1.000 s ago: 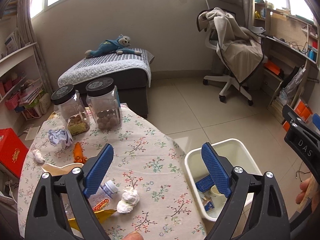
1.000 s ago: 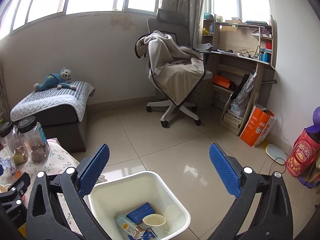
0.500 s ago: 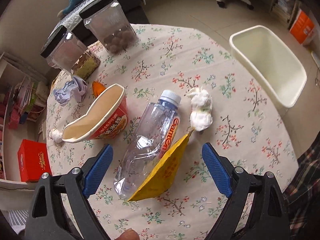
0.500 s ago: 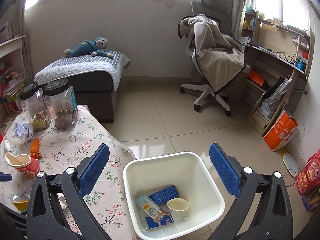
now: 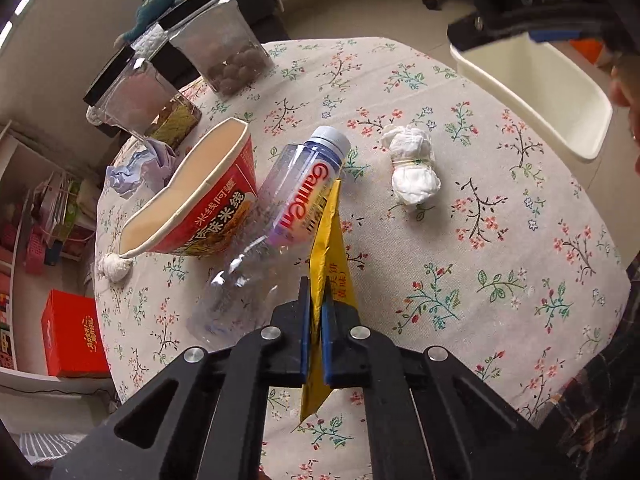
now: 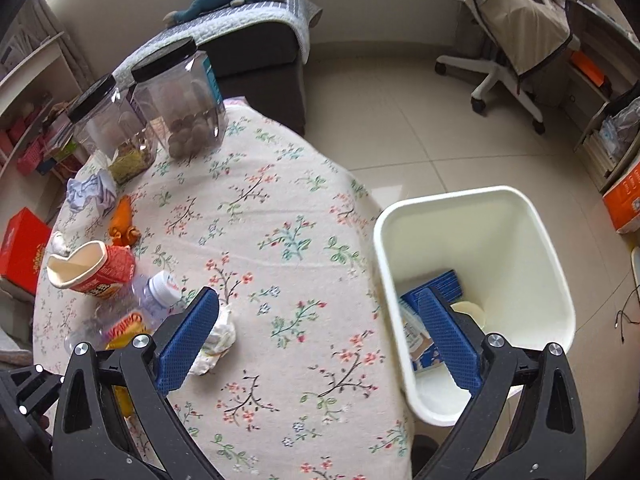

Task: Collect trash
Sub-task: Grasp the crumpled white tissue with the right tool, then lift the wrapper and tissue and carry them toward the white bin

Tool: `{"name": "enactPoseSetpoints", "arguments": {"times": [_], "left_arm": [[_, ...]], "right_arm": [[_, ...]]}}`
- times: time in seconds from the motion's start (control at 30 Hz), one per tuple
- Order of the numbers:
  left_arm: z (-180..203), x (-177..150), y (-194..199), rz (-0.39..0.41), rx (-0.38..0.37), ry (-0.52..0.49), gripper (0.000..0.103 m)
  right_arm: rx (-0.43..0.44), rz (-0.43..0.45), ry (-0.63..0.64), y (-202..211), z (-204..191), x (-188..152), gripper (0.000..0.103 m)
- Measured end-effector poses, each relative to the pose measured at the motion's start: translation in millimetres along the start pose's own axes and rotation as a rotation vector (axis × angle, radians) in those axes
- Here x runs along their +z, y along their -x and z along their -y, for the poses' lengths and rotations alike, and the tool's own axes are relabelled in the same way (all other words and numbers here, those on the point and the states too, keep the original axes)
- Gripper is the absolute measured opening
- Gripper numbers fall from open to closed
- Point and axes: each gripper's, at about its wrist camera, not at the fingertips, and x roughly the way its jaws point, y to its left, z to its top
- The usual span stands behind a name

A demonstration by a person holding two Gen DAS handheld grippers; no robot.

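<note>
While fingers point(image 5: 305, 320) pinch yellow wrapper point(image 5: 329, 240), bin point(image 6: 532, 216) sits beside table point(image 6: 280, 216).

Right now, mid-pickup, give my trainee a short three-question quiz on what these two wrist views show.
1. True or false: the left gripper is shut on the yellow wrapper.
2. Multiple choice: where does the white bin stand? A) on the tablecloth B) on the floor beside the table C) on the sofa.
3. Fill in: the clear plastic bottle lies on its side between the yellow wrapper and the crushed red ____.

Key: 1 true, its blue pads pinch the wrapper's edge. 2 B. 3 noodle cup. The right gripper is open and holds nothing, above the table edge near the white tissue wad.
</note>
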Motion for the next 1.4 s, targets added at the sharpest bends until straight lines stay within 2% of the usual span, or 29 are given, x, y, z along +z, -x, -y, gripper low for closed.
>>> {"name": "enactPoseSetpoints", "arguments": {"times": [0.13,0.33,0.4,0.57,0.63,0.7,0.73,0.83,0.9,0.97,1.1,1.13,1.17,1.23,1.3,1.4], "left_arm": [[-31,-5,21,0.086,-0.083,0.133,0.003],[-84,-17,41,0.210,-0.154,0.342,0.003],[-97,-21,40,0.220,-0.181,0.385,0.003],[-120,-31,36,0.229,-0.192,0.451,0.003],[-126,-35,32,0.227,-0.190,0.471,0.003],[-132,-38,31,0.229,-0.191,0.495,0.003],[-136,-39,30,0.231,-0.192,0.508,0.003],[-146,-42,28,0.239,-0.204,0.547,0.003],[-151,-44,26,0.244,-0.218,0.575,0.003],[-154,-44,25,0.248,-0.225,0.592,0.003],[-156,-44,24,0.250,-0.224,0.608,0.003],[-157,-44,24,0.253,-0.221,0.613,0.003],[-158,-44,25,0.256,-0.217,0.617,0.003],[-160,-46,27,0.265,-0.203,0.627,0.003],[-165,-47,30,0.280,-0.190,0.644,0.003],[-172,-48,37,0.304,-0.163,0.679,0.003]], "right_arm": [[0.020,-0.068,0.025,-19,-23,-14,0.096],[0.020,-0.130,0.078,-40,-54,-29,0.090],[0.016,-0.158,0.092,-49,-61,-31,0.081],[0.085,-0.184,0.058,-60,-67,-30,0.067],[0.124,-0.202,0.058,-62,-71,-30,0.055],[0.166,-0.215,0.046,-63,-75,-31,0.036],[0.176,-0.215,0.045,-62,-77,-31,0.033],[0.188,-0.219,0.029,-65,-77,-29,0.033],[0.220,-0.220,0.009,-67,-77,-25,0.042],[0.230,-0.215,-0.002,-67,-77,-23,0.046],[0.223,-0.203,0.006,-68,-80,-19,0.045],[0.222,-0.199,0.006,-68,-80,-17,0.042],[0.230,-0.201,0.005,-68,-80,-16,0.031],[0.252,-0.193,-0.009,-62,-78,-15,0.031],[0.259,-0.140,0.015,-44,-83,-10,0.030],[0.260,-0.014,0.081,-7,-97,2,0.030]]}}
